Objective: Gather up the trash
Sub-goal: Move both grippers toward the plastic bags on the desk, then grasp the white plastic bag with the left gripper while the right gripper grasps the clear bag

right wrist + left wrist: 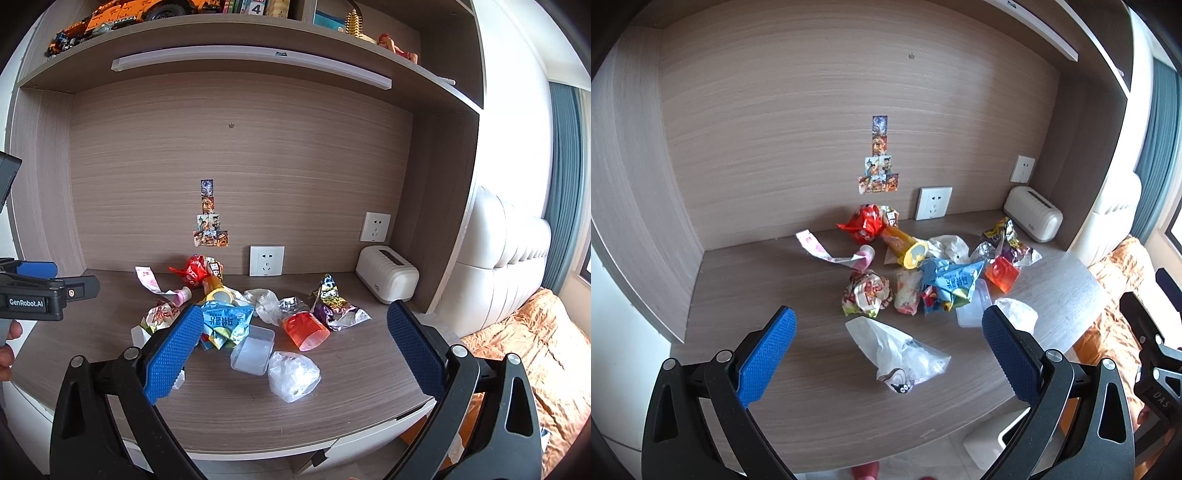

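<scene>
Progress: nothing collected; wrappers [938, 284] litter desk [775, 288].
Left gripper [888, 328]: jaws wide, empty.
Right gripper [295, 325]: jaws wide, empty.
Bin: possibly under the desk, unclear.

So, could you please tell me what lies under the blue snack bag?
The blue snack bag overlaps a small colourful wrapper and the clear plastic box's edge. Anything further beneath is covered.

Blue wrapper [951, 282], red wrapper [866, 223], translucent orange cup [306, 328], white tissue box [388, 275], wood-grain desk [798, 398].
</scene>
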`<state>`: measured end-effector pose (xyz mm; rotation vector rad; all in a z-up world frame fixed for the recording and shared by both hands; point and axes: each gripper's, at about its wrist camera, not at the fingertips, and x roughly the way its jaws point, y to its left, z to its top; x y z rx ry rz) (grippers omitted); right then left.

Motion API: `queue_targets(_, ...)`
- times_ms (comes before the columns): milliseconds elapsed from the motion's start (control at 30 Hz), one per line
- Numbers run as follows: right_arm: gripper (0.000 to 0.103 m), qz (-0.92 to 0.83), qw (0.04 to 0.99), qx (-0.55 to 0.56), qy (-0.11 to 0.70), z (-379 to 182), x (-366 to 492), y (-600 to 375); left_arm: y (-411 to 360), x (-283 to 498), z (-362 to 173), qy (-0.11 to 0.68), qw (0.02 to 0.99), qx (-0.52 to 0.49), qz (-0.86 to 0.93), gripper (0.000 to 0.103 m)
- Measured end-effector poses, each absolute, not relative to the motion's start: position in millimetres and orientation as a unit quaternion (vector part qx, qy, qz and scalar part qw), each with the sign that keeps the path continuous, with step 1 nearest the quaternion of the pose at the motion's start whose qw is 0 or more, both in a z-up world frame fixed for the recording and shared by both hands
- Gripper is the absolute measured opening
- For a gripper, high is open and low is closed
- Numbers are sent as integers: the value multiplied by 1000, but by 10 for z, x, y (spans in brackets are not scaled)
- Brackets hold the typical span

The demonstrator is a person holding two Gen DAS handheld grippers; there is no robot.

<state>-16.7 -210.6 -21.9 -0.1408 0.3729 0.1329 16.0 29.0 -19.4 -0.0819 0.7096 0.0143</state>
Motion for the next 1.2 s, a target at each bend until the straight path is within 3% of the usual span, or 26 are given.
queue_targets(433,99,70,975,-64,202,-304,-91,-2080,171,206,-370,357,934,-2,4,99)
queue_targets(1200,99,66,968,-73,232,-569,221,-1989,216,514,-710,393,919,-20,-14,99)
